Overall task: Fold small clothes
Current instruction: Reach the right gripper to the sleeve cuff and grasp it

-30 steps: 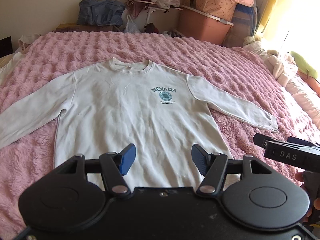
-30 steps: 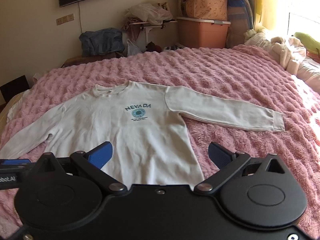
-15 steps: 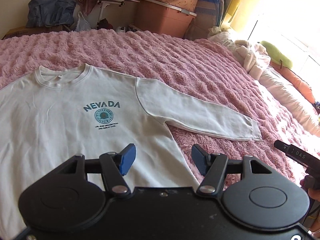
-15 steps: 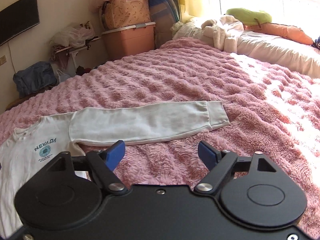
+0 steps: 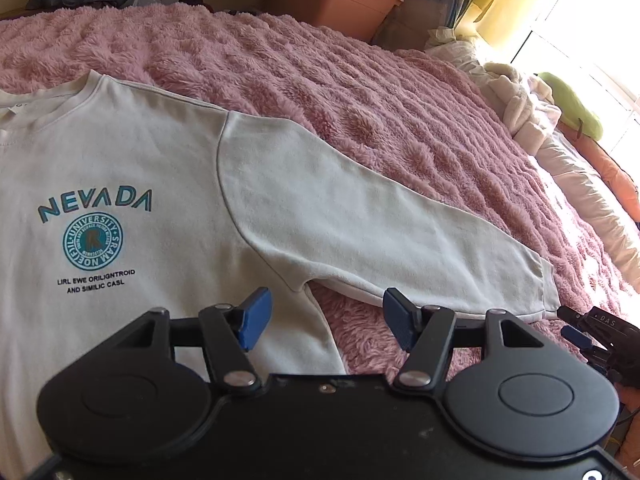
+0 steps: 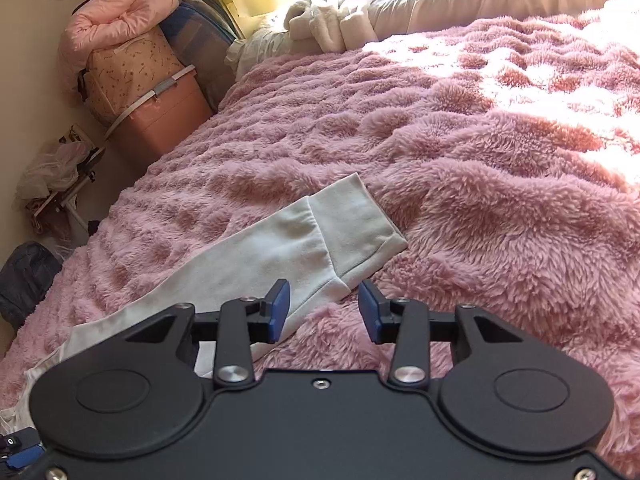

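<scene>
Left gripper hangs wide open over the sweatshirt's armpit – right gripper has just been narrowing, nothing pinched, near the cuff.

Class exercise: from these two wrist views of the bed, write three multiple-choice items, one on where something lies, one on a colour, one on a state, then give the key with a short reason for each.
1. Where does the sweatshirt's cuff lie?
A. on the pink blanket
B. on the storage box
C. tucked under the sweatshirt's body

2. What colour is the NEVADA print on the sweatshirt?
A. red
B. teal
C. yellow

3. How does the right gripper stand?
A. clamped on the cuff
B. jaws apart, holding nothing
C. fully closed on itself

Key: 1 A, the cuff rests flat on the fluffy blanket. 2 B, the letters and round seal are teal. 3 B, its jaws have just been closing, yet a gap remains between them and the pads press on no cloth.
</scene>
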A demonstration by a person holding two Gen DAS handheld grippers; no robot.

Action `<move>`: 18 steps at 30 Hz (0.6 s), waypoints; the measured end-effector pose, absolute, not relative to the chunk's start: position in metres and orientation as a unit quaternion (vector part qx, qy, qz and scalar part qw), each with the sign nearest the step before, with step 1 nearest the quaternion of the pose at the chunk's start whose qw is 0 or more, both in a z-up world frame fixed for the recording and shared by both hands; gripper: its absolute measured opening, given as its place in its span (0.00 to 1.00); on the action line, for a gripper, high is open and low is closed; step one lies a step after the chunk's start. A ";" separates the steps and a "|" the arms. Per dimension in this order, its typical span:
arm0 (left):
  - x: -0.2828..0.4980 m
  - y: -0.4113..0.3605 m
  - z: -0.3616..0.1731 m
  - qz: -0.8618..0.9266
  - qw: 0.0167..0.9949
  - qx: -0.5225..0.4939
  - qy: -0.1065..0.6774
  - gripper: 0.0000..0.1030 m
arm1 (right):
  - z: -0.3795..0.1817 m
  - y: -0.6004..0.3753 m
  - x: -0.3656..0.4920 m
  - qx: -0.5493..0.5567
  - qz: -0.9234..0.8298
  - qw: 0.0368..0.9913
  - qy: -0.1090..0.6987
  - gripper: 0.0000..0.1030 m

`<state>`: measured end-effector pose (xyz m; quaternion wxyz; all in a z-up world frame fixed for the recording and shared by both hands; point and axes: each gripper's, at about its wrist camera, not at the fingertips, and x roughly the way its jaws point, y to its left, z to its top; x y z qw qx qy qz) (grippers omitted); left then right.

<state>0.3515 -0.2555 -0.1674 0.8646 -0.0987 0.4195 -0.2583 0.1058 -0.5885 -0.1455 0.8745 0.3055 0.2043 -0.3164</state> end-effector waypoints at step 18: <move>0.357 -0.278 -0.189 -0.261 0.858 -0.074 0.435 0.63 | -0.181 -0.646 0.126 0.459 -0.372 0.800 0.102 0.13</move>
